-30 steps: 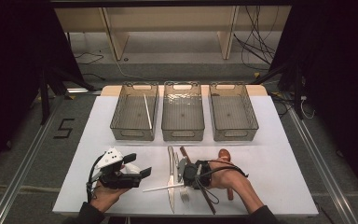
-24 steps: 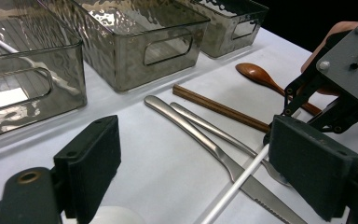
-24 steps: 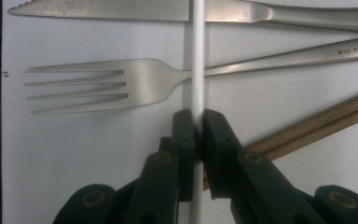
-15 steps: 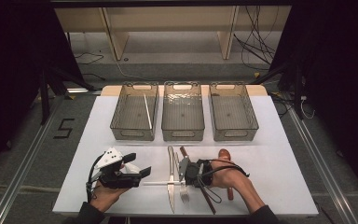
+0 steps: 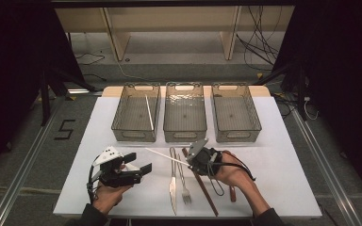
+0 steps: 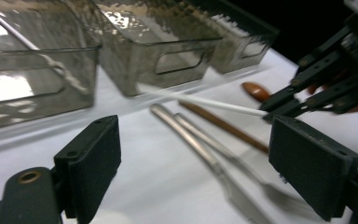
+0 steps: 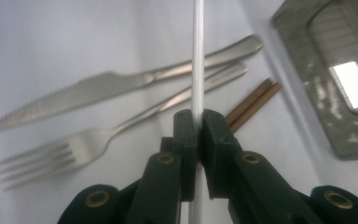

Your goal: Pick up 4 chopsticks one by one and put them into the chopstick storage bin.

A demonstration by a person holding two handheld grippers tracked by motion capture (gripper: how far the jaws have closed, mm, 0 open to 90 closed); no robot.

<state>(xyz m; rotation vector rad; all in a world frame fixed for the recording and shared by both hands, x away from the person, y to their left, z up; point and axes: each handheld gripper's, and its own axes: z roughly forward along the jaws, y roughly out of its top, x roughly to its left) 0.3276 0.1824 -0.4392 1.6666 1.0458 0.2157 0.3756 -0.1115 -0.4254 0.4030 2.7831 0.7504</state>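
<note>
Part of the white chopstick (image 7: 197, 56) is hidden where it passes between the right gripper's (image 7: 197, 122) fingers, and its lower end runs out of the bottom of the right gripper view. In the high view the right gripper (image 5: 199, 159) and the hand (image 5: 231, 170) behind it cover the upper part of the brown chopsticks (image 5: 208, 194) and most of a brown-handled utensil (image 5: 233, 193), whose kind I cannot make out there. In the left gripper view the trays and cutlery are blurred.

The white chopstick is thin, straight and plain. It is clamped between the right gripper's closed fingers, which have just been closing on it. It is held off the white worktop (image 5: 283, 165), slanting up and left toward the left tray (image 5: 120, 112), its free end above the bare worktop in front of that tray.

The left gripper (image 5: 139, 168) rests in the person's left hand (image 5: 106, 195) near the front edge, fingers (image 6: 91, 158) wide apart with nothing between them.

Under the held chopstick lie a knife (image 5: 172, 179) and a fork (image 5: 183, 181), side by side and almost touching, with the brown chopsticks just to their right. Three clear trays stand in a row at the back: the left one holds another white chopstick (image 5: 149, 112), and the middle tray (image 5: 185, 94) and right tray (image 5: 254, 113) stand beside it.
</note>
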